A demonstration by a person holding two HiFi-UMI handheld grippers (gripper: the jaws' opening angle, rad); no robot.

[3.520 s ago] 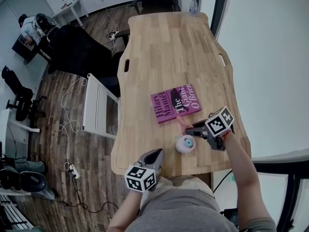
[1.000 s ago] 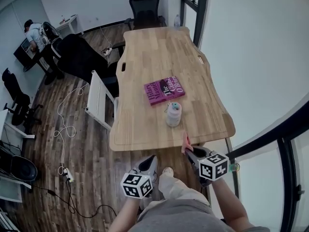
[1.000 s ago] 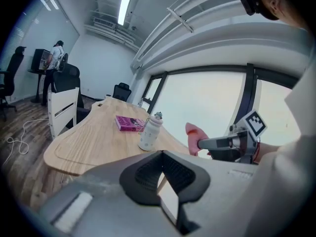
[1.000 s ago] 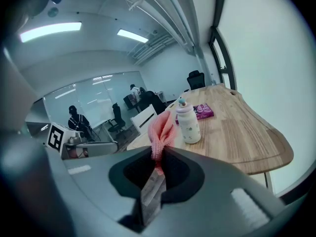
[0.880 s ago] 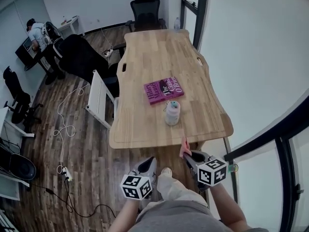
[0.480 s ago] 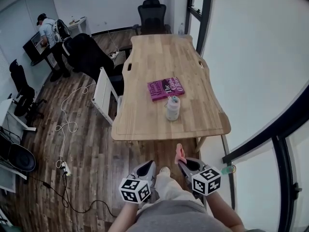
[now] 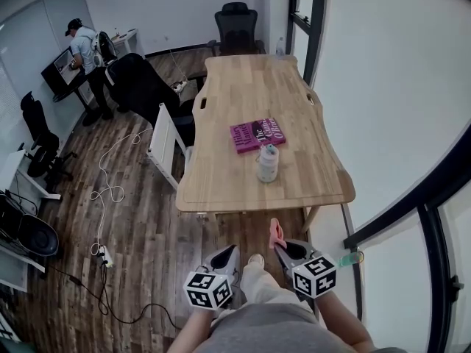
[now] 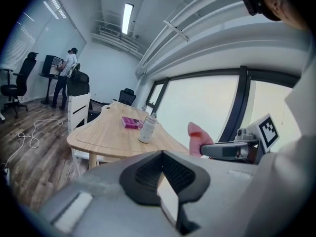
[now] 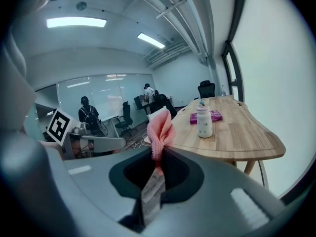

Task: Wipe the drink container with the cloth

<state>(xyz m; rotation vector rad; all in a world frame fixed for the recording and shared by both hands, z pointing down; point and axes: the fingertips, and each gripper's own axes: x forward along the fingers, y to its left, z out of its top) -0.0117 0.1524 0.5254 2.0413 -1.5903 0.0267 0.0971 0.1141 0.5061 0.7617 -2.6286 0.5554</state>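
The drink container (image 7: 268,163), white with a pale blue lid, stands upright near the front edge of the wooden table (image 7: 221,182), beside a magenta book (image 7: 257,134). Both grippers hang over the floor in front of the table, well short of the container. My right gripper (image 7: 280,245) is shut on the pink cloth (image 7: 276,232), which sticks up out of its jaws (image 9: 161,132); the jaws have just been closing a little tighter on it. My left gripper (image 7: 229,251) is shut with nothing in it. In the left gripper view the container (image 8: 147,128) stands ahead on the table.
A white drawer unit (image 7: 168,142) and a black chair (image 7: 143,79) stand at the table's left. Cables (image 7: 107,190) lie on the wood floor. A person (image 7: 82,39) works at a desk at the far left. Dark window frames (image 7: 412,197) run along the right.
Earlier the right gripper held the cloth at the container on the table. Both grippers have since drawn back off the table, and the table now lies farther away.
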